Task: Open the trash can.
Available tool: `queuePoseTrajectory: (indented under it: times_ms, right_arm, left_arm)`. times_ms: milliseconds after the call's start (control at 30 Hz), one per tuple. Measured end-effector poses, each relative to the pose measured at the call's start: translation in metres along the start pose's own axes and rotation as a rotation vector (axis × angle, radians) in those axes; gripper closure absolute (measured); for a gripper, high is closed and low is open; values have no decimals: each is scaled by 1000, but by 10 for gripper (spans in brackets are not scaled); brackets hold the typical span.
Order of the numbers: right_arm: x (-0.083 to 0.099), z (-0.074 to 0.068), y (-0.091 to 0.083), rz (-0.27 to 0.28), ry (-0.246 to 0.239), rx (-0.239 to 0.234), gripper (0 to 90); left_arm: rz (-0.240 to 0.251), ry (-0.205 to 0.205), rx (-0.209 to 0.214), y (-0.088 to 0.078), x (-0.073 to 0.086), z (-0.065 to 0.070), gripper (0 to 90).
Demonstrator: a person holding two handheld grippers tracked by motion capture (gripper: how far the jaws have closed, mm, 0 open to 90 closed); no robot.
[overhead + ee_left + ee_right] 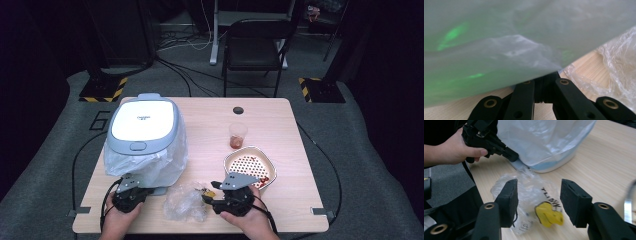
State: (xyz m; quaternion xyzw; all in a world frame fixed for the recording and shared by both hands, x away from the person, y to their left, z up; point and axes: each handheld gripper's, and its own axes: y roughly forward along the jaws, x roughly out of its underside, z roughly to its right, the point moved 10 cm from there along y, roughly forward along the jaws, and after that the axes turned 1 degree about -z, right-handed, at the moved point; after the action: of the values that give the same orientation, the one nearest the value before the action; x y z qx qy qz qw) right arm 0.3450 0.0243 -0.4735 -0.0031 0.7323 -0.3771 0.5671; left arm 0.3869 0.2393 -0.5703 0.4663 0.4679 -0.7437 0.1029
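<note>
Two hand-held grippers at a lined bin and a crumpled wrapper

Two black two-jaw grippers work at the near edge of a pale wooden table (280, 125). The left gripper (131, 192), held in the person's left hand (456, 147), has its jaws pinched together on the hem of the translucent white plastic liner bag (170, 160) that hangs around a pale blue, white-lidded bin (144, 120). In the left gripper view, the filmy bag drapes over the closed jaw tips.

The right gripper (537, 202) has its jaws standing wide apart, gripping nothing. Between them, on the table just in front of the bin, lies a crumpled clear plastic wrapper (529, 192) with black lettering and a yellow scrap (547, 214) inside it.

Farther right sit a cream perforated tray with red smears (250, 165) and, just behind it, a clear plastic cup with red residue (238, 135).
</note>
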Motion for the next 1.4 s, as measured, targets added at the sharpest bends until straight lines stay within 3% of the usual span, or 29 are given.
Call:
queuePoseTrajectory:
  times_ms: [33, 67, 100, 133, 300, 333, 367, 400, 567, 600, 700, 833, 900, 933, 1033, 1133, 1167, 1200, 1233, 1300, 1400]
  right_arm:
    - [0, 0, 0, 0, 0, 0, 437]
    - [4, -4, 11, -19, -3, 19, 374]
    - [4, -4, 11, -19, -3, 19, 374]
    - [7, -8, 22, -26, -5, 13, 340]
    - [9, -15, 40, -26, -25, 27, 272]
    - [10, -19, 50, -31, -40, 25, 241]
    - [10, -19, 50, -31, -40, 25, 241]
    - [12, -20, 60, -49, -53, 31, 218]
    - [23, -20, 80, -102, -19, 21, 206]
    - [35, -16, 91, -141, -9, 42, 221]
    - [49, -12, 103, -176, 1, 48, 292]
    - [65, -6, 111, -217, -3, 61, 336]
    - [68, -6, 112, -225, -11, 63, 341]
    - [69, -6, 112, -213, -47, 81, 351]
    - [69, -6, 112, -212, -54, 87, 363]
    - [70, -9, 111, -206, -50, 68, 486]
    - [70, -9, 111, -206, -50, 68, 486]
    - [69, -10, 111, -197, -51, 58, 574]
    - [69, -10, 111, -197, -51, 58, 574]
    - [68, -10, 110, -204, -49, 47, 688]
    - [67, -10, 110, -213, -51, 35, 736]
  left_arm:
    - [0, 0, 0, 0, 0, 0, 898]
    - [2, -9, 9, 0, 0, -1, 899]
    - [2, -26, 17, 0, 0, -1, 899]
    - [2, -38, 25, 1, 1, -2, 900]
    - [-3, -35, 25, 3, 3, -1, 900]
    - [-9, -59, 11, 4, 4, -2, 900]
    - [-9, -59, 11, 4, 4, -2, 900]
    - [-23, -51, 5, 7, 7, -3, 900]
    - [-33, -38, 12, 7, 7, -3, 900]
    - [-35, -56, 16, 7, 8, -4, 900]
    - [-35, -57, 13, 7, 8, -4, 900]
    - [-36, -25, -3, 8, 8, -2, 900]
    - [-37, -21, -1, 8, 8, -2, 900]
    - [-29, -31, 6, 8, 7, -2, 900]
    - [-34, -33, -6, 8, 8, -3, 900]
    - [-29, -27, -4, 8, 8, -2, 900]
    - [-29, -27, -4, 8, 8, -2, 900]
    - [-34, -29, -6, 8, 8, -3, 900]
    - [-34, -29, -6, 8, 8, -3, 900]
    - [-32, -12, 17, 8, 7, -2, 900]
    - [-25, -36, 7, 8, 7, -2, 900]
